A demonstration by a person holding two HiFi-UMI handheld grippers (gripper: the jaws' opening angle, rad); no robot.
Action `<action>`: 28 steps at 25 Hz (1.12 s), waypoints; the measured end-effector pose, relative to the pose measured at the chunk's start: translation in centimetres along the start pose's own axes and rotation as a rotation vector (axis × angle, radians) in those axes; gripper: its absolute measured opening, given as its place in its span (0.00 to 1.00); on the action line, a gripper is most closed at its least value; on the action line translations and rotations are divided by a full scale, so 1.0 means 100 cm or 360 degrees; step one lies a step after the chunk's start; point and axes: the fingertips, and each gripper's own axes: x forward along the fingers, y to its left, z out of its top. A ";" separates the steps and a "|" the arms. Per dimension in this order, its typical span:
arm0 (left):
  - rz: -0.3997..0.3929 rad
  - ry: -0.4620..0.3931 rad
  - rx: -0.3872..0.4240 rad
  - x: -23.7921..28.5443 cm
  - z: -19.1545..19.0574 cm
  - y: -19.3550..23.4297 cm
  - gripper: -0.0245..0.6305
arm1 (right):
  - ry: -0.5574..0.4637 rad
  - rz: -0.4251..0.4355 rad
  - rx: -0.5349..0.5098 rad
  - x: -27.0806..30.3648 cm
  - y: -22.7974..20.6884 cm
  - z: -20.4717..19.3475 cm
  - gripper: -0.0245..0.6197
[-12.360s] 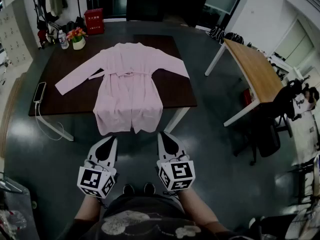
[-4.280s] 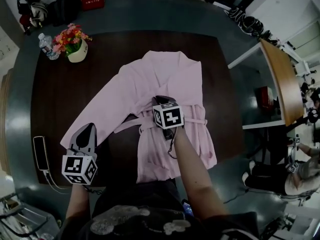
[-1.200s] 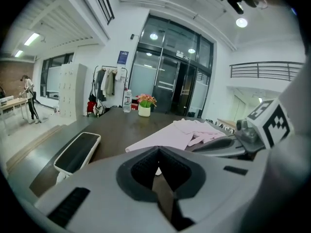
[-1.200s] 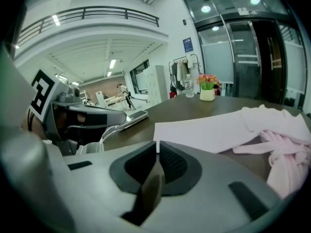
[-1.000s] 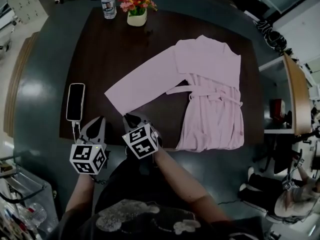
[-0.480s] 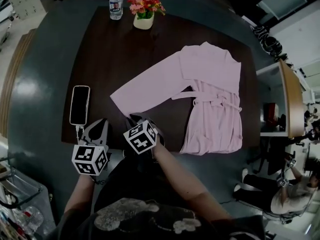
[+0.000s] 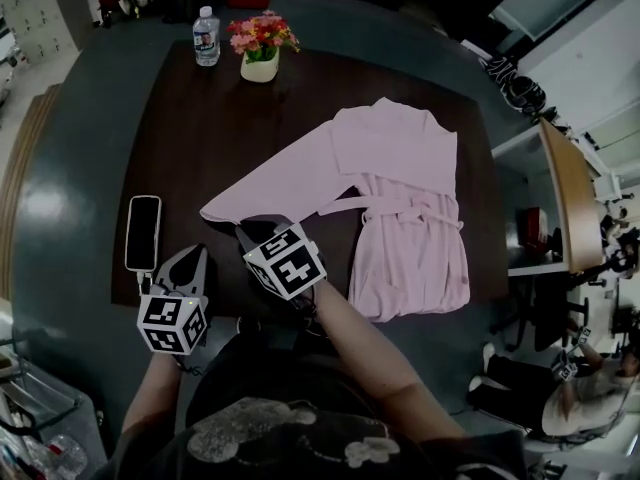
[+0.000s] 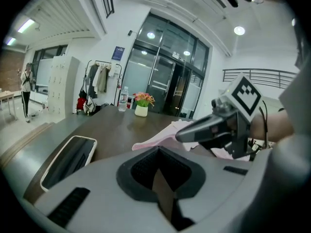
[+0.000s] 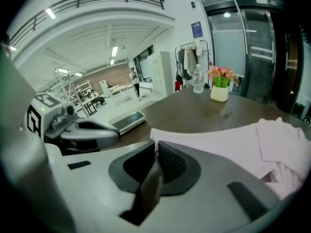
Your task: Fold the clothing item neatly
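Standing at the near edge of the dark wooden table [image 7: 190, 128], the person leans over it with both tools forward. The pink robe [image 7: 400, 168] lies flat on the table, toward the end where a lighter table [image 7: 565, 198] stands beside it, with its hem hanging a little over the near edge. Its belt [image 7: 400, 208] crosses the waist. One long sleeve [image 7: 280, 183] stretches out slantwise over the middle of the table, and its cuff ends close to the near edge.

The right gripper [image 7: 243, 231] is at this cuff. Its jaws have just been closing, and in its own view they are almost together, with the corner of the pale cloth caught at their tips. I judge it takes the cuff here because this is the free end, from which the sleeve can be carried over the body of the robe. No second sleeve lies spread, so this one seems the next part to fold.

The left gripper [image 7: 190, 255] hovers over the near edge of the table with its jaws pressed together on nothing, probably waiting to help.

A phone [image 7: 143, 232] lies on the table at the end away from the robe, and a flower pot [image 7: 259, 63] and a water bottle [image 7: 205, 36] stand at the far edge. Around the table the floor [image 7: 60, 168] is grey and shiny; beyond the far edge I see glass doors [image 8: 165, 86] and a coat rack [image 8: 97, 81].
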 end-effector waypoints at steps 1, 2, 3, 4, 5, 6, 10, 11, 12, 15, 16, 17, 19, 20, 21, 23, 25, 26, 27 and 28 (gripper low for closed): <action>-0.0005 0.0001 0.0009 0.004 0.002 -0.007 0.05 | -0.0041 0.0003 -0.0006 -0.011 -0.008 0.011 0.06; -0.0011 0.0001 0.0011 0.009 0.004 -0.015 0.05 | -0.0079 0.0000 -0.0010 -0.022 -0.018 0.021 0.06; -0.0019 0.0000 0.0011 0.013 0.006 -0.025 0.05 | -0.0115 -0.0008 -0.0009 -0.034 -0.029 0.029 0.06; -0.0028 -0.0004 0.0013 0.019 0.009 -0.035 0.05 | -0.0148 -0.0018 -0.0003 -0.046 -0.041 0.036 0.06; -0.0038 -0.0010 0.0023 0.026 0.012 -0.046 0.05 | -0.0179 -0.0032 0.0007 -0.058 -0.054 0.041 0.06; -0.0048 -0.0016 0.0040 0.034 0.016 -0.056 0.05 | -0.0207 -0.0047 0.0020 -0.069 -0.068 0.044 0.06; -0.0095 -0.0035 0.0107 0.074 0.036 -0.100 0.05 | -0.0289 -0.0114 0.0078 -0.112 -0.124 0.047 0.06; -0.0107 -0.0045 0.0116 0.083 0.042 -0.112 0.05 | -0.0305 -0.0130 0.0090 -0.122 -0.138 0.046 0.06; -0.0118 -0.0056 0.0123 0.092 0.048 -0.124 0.05 | -0.0324 -0.0146 0.0103 -0.132 -0.152 0.045 0.06; -0.0146 -0.0084 0.0143 0.118 0.065 -0.157 0.05 | -0.0403 -0.0200 0.0158 -0.165 -0.197 0.042 0.06; -0.0150 -0.0089 0.0149 0.126 0.069 -0.167 0.05 | -0.0431 -0.0221 0.0181 -0.177 -0.213 0.041 0.06; -0.0151 -0.0091 0.0154 0.134 0.072 -0.175 0.05 | -0.0459 -0.0242 0.0207 -0.188 -0.230 0.039 0.06; -0.0146 -0.0091 0.0167 0.147 0.076 -0.189 0.05 | -0.0516 -0.0287 0.0266 -0.210 -0.262 0.033 0.06; -0.0142 -0.0087 0.0178 0.153 0.077 -0.195 0.05 | -0.0541 -0.0310 0.0298 -0.220 -0.278 0.028 0.06; -0.0137 -0.0081 0.0190 0.159 0.078 -0.200 0.05 | -0.0560 -0.0333 0.0331 -0.230 -0.293 0.021 0.06; -0.0129 -0.0071 0.0200 0.166 0.078 -0.211 0.05 | -0.0578 -0.0389 0.0391 -0.248 -0.324 0.006 0.06; -0.0123 -0.0061 0.0196 0.171 0.078 -0.220 0.05 | -0.0576 -0.0457 0.0432 -0.263 -0.353 -0.011 0.06; -0.0118 -0.0054 0.0198 0.174 0.077 -0.224 0.05 | -0.0569 -0.0490 0.0447 -0.270 -0.366 -0.021 0.06; -0.0113 -0.0047 0.0200 0.176 0.076 -0.227 0.05 | -0.0556 -0.0520 0.0462 -0.274 -0.377 -0.032 0.06; -0.0107 -0.0039 0.0202 0.179 0.075 -0.231 0.05 | -0.0534 -0.0541 0.0478 -0.275 -0.386 -0.044 0.06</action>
